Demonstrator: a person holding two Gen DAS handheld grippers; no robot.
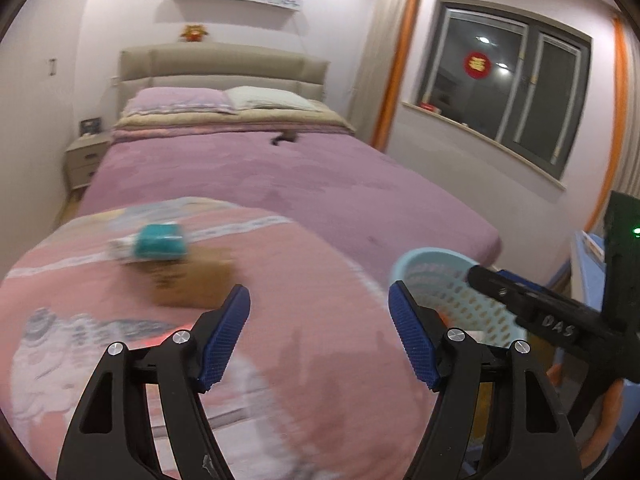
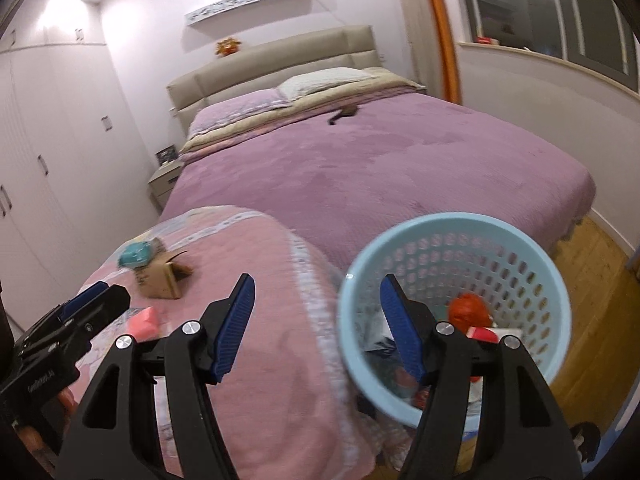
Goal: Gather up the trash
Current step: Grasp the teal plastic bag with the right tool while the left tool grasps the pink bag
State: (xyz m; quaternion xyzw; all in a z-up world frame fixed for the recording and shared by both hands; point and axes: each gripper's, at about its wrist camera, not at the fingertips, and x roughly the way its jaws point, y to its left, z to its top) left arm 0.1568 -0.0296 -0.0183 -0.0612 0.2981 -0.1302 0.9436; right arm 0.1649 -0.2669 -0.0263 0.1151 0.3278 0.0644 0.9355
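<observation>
Left wrist view first: your left gripper (image 1: 318, 334) has its blue pads spread well apart with nothing between them, hovering over the pink quilt (image 1: 280, 272). Your right gripper (image 2: 318, 326) is just as empty, its jaws wide, one pad over the quilt and the other over the rim of the pale blue basket (image 2: 400, 240). Take that basket as your landmark. It stands off the quilt's right edge, at the foot of the bed (image 2: 400, 160), and already holds several scraps, among them a red crumpled piece (image 2: 466, 308); an exact count inside is not possible. To the basket's left, on the quilt, three pieces of trash remain: a brown cardboard box (image 2: 158, 280), a teal packet (image 2: 136, 256) resting on the box's far side, and a small pink packet (image 2: 144, 320) nearer you, close to the left gripper's tips. Far beyond the basket, near the pillows, lies one small dark object (image 2: 340, 116), too blurred to identify. You appear to be between pickups, with both hands free. The next move likely calls for reaching left, away from the basket, closing on the pink packet or the box, then carrying it back over the rim.
</observation>
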